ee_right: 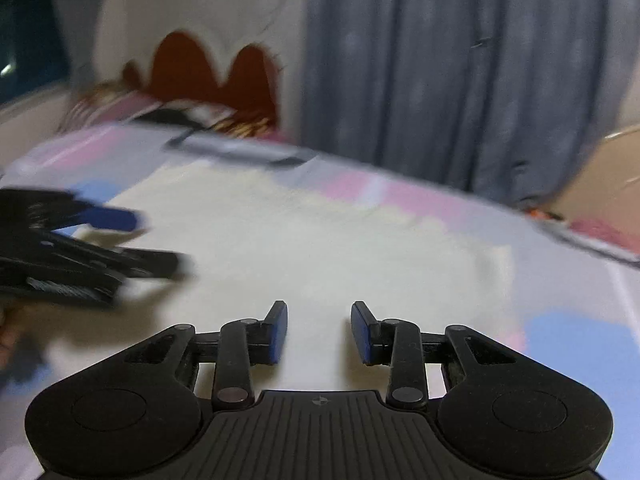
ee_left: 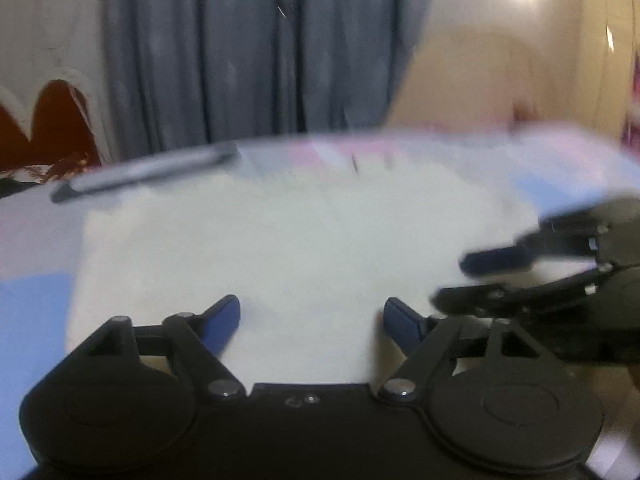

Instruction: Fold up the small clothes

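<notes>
Over the pastel-patterned bed (ee_left: 36, 296) we see a white garment (ee_left: 280, 248) spread flat | left hand-held gripper (ee_left: 312, 320) jaws wide apart, empty above it | right hand-held gripper (ee_right: 319, 332) jaws partly apart, holding nothing

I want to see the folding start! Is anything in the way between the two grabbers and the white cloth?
No, nothing visible is in the way. The white cloth lies flat on the pastel sheet. The left hand-held gripper and right hand-held gripper both hang over it, jaws open and empty. The dark strip lies beyond the cloth's far edge.
</notes>
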`<state>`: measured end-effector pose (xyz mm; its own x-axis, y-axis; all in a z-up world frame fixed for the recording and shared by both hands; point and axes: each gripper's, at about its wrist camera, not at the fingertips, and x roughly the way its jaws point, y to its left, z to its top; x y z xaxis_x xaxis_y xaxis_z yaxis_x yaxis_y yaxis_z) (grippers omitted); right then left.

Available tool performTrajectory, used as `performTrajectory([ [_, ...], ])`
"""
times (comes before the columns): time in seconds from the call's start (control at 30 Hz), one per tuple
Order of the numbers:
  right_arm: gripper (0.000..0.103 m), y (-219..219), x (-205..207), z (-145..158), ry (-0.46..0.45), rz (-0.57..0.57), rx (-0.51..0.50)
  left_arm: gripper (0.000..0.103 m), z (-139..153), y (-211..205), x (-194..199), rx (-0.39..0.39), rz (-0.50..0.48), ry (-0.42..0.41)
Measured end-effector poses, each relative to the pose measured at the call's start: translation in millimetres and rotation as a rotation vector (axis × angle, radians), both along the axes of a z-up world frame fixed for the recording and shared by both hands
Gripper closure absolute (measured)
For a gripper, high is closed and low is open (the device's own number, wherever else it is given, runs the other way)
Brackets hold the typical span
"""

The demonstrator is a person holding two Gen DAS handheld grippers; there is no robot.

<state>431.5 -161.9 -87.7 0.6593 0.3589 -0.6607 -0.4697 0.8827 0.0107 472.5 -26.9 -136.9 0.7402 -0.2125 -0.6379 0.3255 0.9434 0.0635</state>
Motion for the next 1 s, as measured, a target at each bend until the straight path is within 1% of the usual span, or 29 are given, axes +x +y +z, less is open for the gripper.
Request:
performTrajectory([
  [0.03, 0.068, 5.0, -2.7, -7.9, -0.012, -0.001, -0.030, 0.022, -1.4, 0.1, -3.6, 0.003, 0.000, -0.025],
  [0.07, 0.068, 3.5, -4.9, -9.4, -0.027, -0.007, -0.024, 0.023, 1.0, 1.8, -6.2, -0.003, 0.008, -0.019],
  [0.13, 0.068, -1.6, -4.9, -0.1, 0.002, -0.038, -0.009, 0.025, 9.6, 7.3, -15.9, -0.026, 0.019, -0.031],
  [0.2, 0.068, -4.5, -14.8, 9.9, -0.028, -0.025, 0.009, 0.025, 16.5, 10.2, -34.0, -0.030, 0.012, -0.048],
  [0.27, 0.068, -2.0, -33.2, 10.9, -0.011, 0.001, -0.003, 0.025, 15.6, 11.1, -45.8, -0.033, 0.017, -0.037],
  [0.33, 0.068, 2.9, -52.7, 3.3, 0.000, 0.019, -0.019, 0.024, 9.7, 11.0, -57.5, -0.040, 0.019, -0.020],
  [0.4, 0.068, 8.2, -64.7, -5.6, -0.009, 0.009, -0.032, 0.022, 1.4, 14.7, -72.0, -0.007, 0.033, -0.016],
  [0.43, 0.068, 5.4, -69.1, -8.7, -0.016, -0.002, -0.031, 0.022, 0.3, 22.3, -79.7, -0.027, 0.054, -0.027],
  [0.47, 0.068, 0.4, -72.7, -9.3, -0.020, -0.017, -0.035, 0.022, 0.0, 29.3, -81.4, -0.036, 0.081, -0.021],
  [0.57, 0.068, -30.6, -83.2, -9.2, -0.026, -0.128, -0.049, 0.022, 2.3, 51.9, -88.1, -0.027, 0.150, -0.022],
  [0.63, 0.068, -50.8, -86.8, -9.0, -0.025, -0.190, -0.058, 0.022, 2.9, 64.0, -90.0, -0.037, 0.172, -0.015],
  [0.7, 0.068, -62.8, -83.6, -6.6, 0.005, -0.213, -0.033, 0.024, 7.3, 66.8, -89.8, -0.039, 0.179, -0.008],
  [0.77, 0.068, -59.9, -81.7, 2.5, 0.000, -0.222, -0.036, 0.031, 19.9, 58.3, -93.8, -0.037, 0.206, -0.033],
  [0.8, 0.068, -57.5, -85.4, 10.8, -0.030, -0.233, -0.026, 0.028, 25.3, 52.8, -94.5, -0.052, 0.198, -0.049],
  [0.83, 0.068, -55.8, -88.3, 18.3, -0.050, -0.224, 0.005, 0.027, 29.2, 45.6, -95.9, -0.072, 0.182, -0.060],
  [0.9, 0.068, -43.2, -90.0, 25.1, -0.053, -0.197, 0.038, 0.022, 32.8, 24.9, -93.1, -0.091, 0.150, -0.065],
  [0.97, 0.068, -26.0, -90.3, 23.9, -0.040, -0.149, 0.056, 0.022, 30.3, 3.8, -91.1, -0.089, 0.109, -0.053],
  [1.0, 0.068, -16.0, -91.0, 20.8, -0.029, -0.120, 0.058, 0.025, 28.3, -4.8, -90.0, -0.090, 0.093, -0.046],
])
